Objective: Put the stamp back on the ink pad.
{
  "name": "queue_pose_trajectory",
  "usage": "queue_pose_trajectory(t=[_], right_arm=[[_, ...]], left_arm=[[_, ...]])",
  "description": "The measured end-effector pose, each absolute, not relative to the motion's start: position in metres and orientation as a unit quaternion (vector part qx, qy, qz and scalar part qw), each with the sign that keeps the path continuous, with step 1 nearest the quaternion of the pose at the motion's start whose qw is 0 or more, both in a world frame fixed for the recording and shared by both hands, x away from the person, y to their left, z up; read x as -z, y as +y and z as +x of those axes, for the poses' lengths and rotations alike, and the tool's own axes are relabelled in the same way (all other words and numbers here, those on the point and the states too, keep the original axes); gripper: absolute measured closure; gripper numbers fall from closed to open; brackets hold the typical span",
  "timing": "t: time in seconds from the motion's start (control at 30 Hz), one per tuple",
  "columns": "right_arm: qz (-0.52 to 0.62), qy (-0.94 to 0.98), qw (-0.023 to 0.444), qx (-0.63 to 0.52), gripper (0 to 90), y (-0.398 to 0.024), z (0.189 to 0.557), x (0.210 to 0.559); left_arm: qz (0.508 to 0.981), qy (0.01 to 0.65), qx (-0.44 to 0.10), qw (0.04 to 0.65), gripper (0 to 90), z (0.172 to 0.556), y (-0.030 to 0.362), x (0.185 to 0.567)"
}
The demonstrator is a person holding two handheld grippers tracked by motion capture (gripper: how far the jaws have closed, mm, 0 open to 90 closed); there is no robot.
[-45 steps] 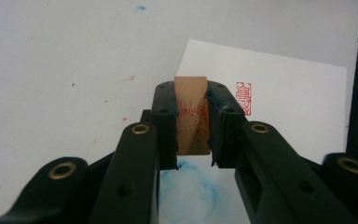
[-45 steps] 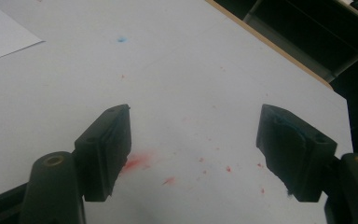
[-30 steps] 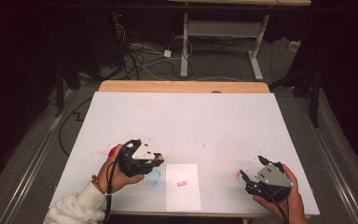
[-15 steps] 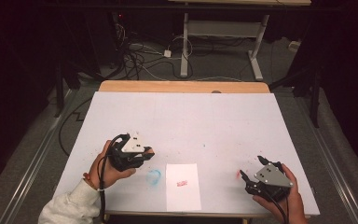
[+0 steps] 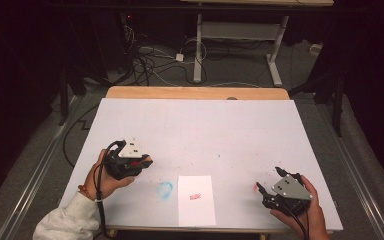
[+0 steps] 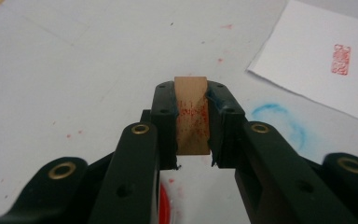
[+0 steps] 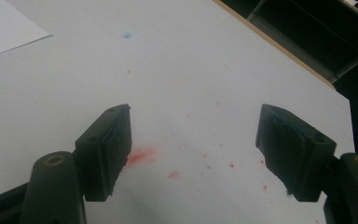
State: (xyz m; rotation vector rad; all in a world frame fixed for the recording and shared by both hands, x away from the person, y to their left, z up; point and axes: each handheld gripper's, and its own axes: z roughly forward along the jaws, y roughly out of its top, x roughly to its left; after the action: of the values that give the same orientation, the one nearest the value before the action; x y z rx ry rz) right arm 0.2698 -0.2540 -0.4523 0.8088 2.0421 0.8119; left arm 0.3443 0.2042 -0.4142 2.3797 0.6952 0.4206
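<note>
Stamp block is clenched in the left gripper jaws, left of the paper sheet; right gripper jaws are spread, nothing held. Best kept upright and lowered gently, so ink isn't smeared

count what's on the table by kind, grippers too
grippers: 2 (left gripper shut on the stamp, right gripper open)
stamp: 1
paper: 1
blue ring mark: 1
total: 5
</note>
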Motion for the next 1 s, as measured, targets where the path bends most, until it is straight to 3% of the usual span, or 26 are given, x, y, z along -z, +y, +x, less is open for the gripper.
queue_pose_trajectory(t=[0.5,1.0], right_arm=[[0.318,0.806,0.387,-0.316,27.1,-0.254,0.270,0.453],[0.317,0.809,0.386,-0.312,27.1,-0.253,0.271,0.454]], left_arm=[[0.894,0.322,-0.147,0.275,73.5,0.359,0.241,0.434],[0.898,0.345,-0.131,0.241,73.4,0.369,0.251,0.452]])
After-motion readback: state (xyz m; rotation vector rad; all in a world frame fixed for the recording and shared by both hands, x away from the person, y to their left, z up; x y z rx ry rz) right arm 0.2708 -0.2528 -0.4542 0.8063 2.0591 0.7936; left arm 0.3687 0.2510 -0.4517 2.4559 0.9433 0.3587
